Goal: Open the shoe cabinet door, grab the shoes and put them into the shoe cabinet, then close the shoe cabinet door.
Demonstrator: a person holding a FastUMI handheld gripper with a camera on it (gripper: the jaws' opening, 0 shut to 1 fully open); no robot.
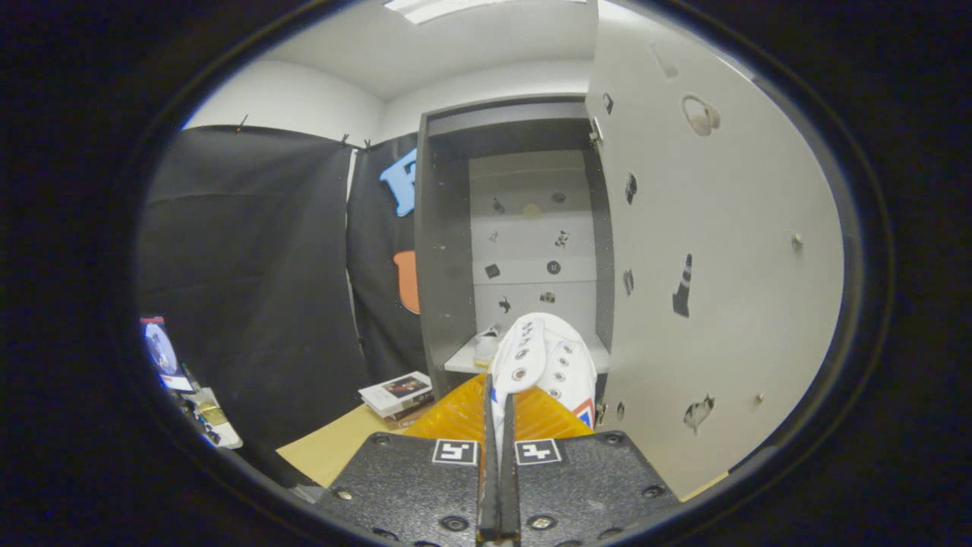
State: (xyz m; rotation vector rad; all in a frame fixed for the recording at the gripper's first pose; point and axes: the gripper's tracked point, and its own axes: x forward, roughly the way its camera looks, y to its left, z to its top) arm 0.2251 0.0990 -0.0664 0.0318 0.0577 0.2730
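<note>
A white sneaker with metal eyelets hangs from my gripper, whose two fingers are pressed together on its upper edge. The shoe's toe points forward at the shoe cabinet, a tall grey cabinet with a pale back wall dotted with stickers. Its white door stands swung open on the right, close beside the shoe. The toe reaches over the front of the cabinet's white shelf, where a small pale object lies.
A stack of books lies on the wooden tabletop left of the cabinet. Black cloth walls stand to the left, with a lit screen and small clutter at their foot.
</note>
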